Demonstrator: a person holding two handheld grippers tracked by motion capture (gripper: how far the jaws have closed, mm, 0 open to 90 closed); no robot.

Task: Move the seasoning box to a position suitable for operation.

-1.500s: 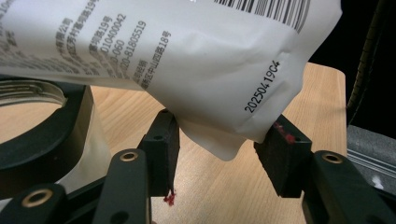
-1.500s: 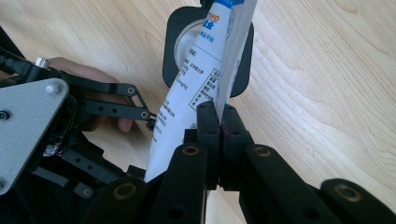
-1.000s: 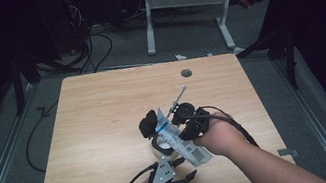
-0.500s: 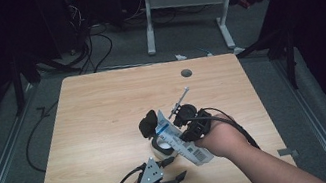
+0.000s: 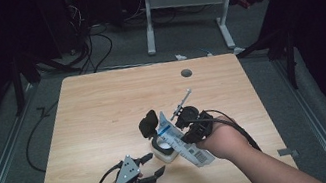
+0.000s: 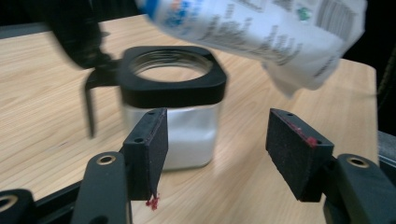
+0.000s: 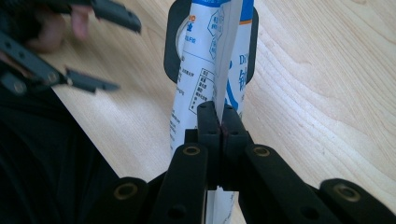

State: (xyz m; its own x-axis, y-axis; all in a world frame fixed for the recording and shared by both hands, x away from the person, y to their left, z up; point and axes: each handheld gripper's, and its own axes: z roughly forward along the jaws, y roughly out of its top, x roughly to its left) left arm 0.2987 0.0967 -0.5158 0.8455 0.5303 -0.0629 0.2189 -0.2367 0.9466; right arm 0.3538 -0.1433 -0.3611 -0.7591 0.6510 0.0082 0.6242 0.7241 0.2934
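A square clear jar with a black rim stands at the front middle of the wooden table, its flip lid swung open. It holds white powder. My right gripper is shut on a white bag with blue print, tilted over the jar's mouth. In the right gripper view the jaws pinch the bag above the jar rim. My left gripper is open near the front edge, just left of the jar, empty. The bag hangs overhead.
A thin silvery rod sticks up behind the right gripper. A round cable hole lies at the table's back. Another desk's legs and floor cables are beyond the table. Bare wood spreads to the left and back.
My left gripper has drawn back leftward along the front edge, away from the jar. The right gripper and the bag have hardly moved.
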